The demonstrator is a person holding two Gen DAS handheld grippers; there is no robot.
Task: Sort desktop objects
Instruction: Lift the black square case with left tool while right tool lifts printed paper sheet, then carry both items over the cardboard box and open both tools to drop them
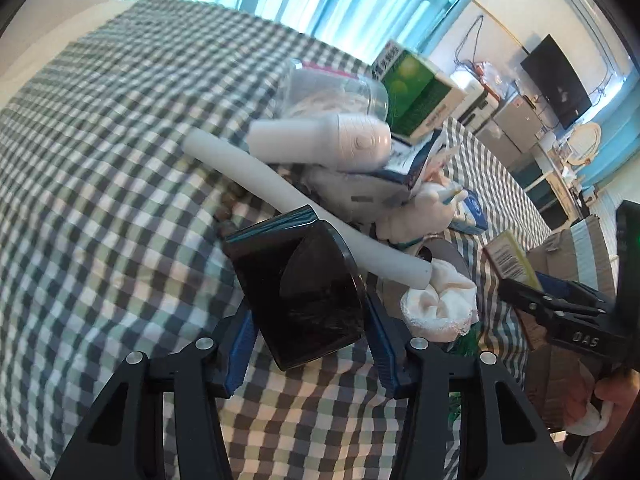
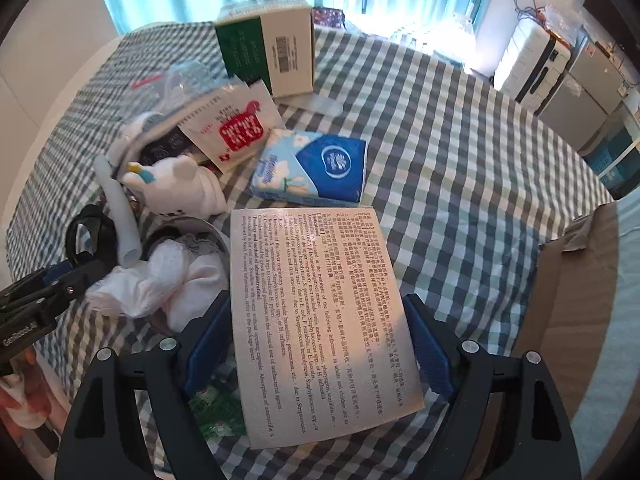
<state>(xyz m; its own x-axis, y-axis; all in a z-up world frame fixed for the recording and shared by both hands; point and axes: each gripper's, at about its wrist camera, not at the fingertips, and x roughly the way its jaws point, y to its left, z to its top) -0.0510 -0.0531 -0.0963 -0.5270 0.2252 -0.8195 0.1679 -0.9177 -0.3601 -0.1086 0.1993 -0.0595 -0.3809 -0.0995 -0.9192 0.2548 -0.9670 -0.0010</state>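
Observation:
My left gripper (image 1: 310, 312) is shut on a glossy black square block (image 1: 300, 284), held above the checked tablecloth (image 1: 100, 160). Behind it lies a pile: a white tube (image 1: 280, 192), a white bottle (image 1: 320, 140), a clear plastic container (image 1: 332, 88), a green and white box (image 1: 420, 92), a white plush toy (image 1: 420, 212) and a crumpled white cloth (image 1: 440, 300). My right gripper (image 2: 320, 344) is shut on a silver medicine box with printed text (image 2: 320, 312). The right gripper also shows in the left wrist view (image 1: 560, 312) at the right edge.
In the right wrist view a blue tissue pack (image 2: 316, 168), a red and white sachet (image 2: 236, 128), the green and white box (image 2: 272, 52) and the plush toy (image 2: 180, 188) lie on the cloth. A cardboard box (image 2: 580, 300) stands at the right table edge.

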